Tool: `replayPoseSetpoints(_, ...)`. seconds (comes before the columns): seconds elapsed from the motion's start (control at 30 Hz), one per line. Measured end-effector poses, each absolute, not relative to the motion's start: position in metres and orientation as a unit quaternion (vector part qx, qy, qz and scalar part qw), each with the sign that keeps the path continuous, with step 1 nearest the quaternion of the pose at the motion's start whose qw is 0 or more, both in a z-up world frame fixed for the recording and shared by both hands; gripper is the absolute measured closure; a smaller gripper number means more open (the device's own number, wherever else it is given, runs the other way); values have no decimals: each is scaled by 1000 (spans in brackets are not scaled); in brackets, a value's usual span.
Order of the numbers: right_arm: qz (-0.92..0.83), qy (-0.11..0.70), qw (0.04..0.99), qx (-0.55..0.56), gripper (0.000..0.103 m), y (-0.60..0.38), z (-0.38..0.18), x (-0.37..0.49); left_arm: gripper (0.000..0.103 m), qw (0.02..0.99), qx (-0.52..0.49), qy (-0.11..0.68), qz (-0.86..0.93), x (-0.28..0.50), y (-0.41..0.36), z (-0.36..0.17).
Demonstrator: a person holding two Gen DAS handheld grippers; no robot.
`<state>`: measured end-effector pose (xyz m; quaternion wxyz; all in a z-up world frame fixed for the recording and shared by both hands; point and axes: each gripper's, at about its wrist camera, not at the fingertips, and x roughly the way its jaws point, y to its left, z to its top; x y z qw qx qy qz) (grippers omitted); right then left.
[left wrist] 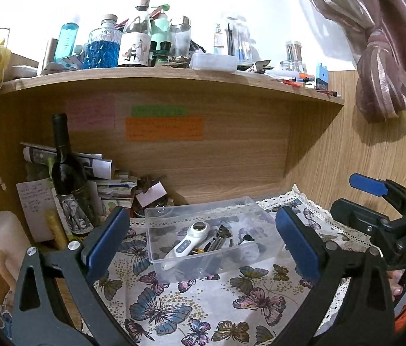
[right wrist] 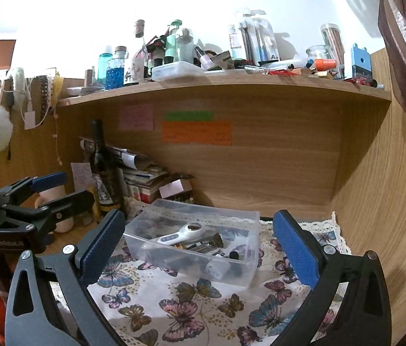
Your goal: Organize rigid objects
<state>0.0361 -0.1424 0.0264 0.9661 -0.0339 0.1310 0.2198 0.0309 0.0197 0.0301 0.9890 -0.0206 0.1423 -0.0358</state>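
Observation:
A clear plastic bin (left wrist: 257, 216) stands on a butterfly-print cloth (left wrist: 203, 302) in a wooden desk nook. In it lie a white handheld device (left wrist: 187, 242) and several dark small tools (left wrist: 217, 240). My left gripper (left wrist: 203, 248) is open and empty, its blue pads on either side of the bin, a little in front of it. In the right wrist view the bin (right wrist: 249, 265) holds the white device (right wrist: 182, 235). My right gripper (right wrist: 200, 245) is open and empty in front of it. Each gripper shows in the other's view, the right one (left wrist: 376, 199) and the left one (right wrist: 47, 190).
A dark wine bottle (left wrist: 64, 161), stacked papers (left wrist: 93, 161) and a pale mug (left wrist: 4, 242) crowd the nook's left. The shelf (left wrist: 174, 77) above is full of bottles and jars. A curtain (left wrist: 381, 72) hangs at right. Sticky notes (left wrist: 164, 128) are on the back panel.

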Motion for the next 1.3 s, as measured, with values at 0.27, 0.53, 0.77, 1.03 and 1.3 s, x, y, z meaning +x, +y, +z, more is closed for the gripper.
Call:
replayPoseSetpoints(0.27, 219, 128, 967, -34, 0, -141, 27, 34, 0, 989, -24, 140, -35, 31, 22, 31)
replayPoseSetpoints(0.53, 216, 125, 968, -32, 0, -140, 29, 33, 0, 990, -25, 135, -33, 30, 22, 34)
replayPoseSetpoints(0.77, 215, 122, 969, -29, 0, -140, 32, 31, 0, 991, -23, 129, -32, 28, 22, 37)
replayPoseSetpoints(1.03, 214, 120, 969, -29, 0, -140, 32, 30, 0, 992, -18, 124, -33, 26, 20, 39)
replayPoseSetpoints(1.3, 216, 118, 969, -28, 0, -141, 34, 29, 0, 992, -10, 120, -36, 24, 14, 39)
